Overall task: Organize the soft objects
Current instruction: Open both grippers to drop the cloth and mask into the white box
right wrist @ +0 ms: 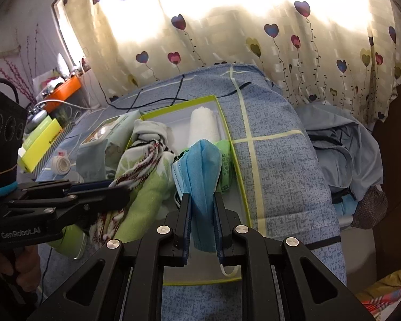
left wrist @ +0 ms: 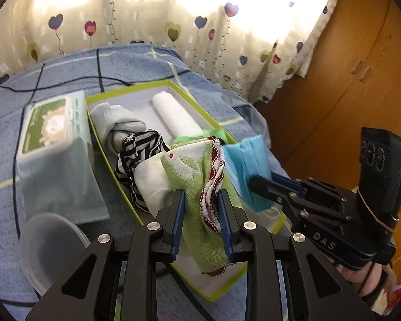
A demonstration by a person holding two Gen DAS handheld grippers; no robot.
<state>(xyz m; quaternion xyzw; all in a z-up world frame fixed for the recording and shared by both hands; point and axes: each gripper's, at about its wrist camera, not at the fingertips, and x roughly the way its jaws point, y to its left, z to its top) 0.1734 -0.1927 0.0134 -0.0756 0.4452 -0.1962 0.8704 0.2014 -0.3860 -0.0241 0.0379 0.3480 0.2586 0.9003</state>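
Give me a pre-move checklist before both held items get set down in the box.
1. Left gripper fingers closed on the green sock: ok.
2. Right gripper fingers closed on the blue face mask: ok.
3. Both items over the green-rimmed box: ok.
4. Free floor space in the box: cannot tell, the held cloth hides the near half.
5. White rolled towel and striped cloth already inside: ok.
6. Mask ear loop hanging loose: not ok, it may snag.

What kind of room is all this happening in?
Most likely a bedroom at home: the work is done on a bed with a blue checked blanket, before a heart-patterned curtain and beside a wooden wardrobe.
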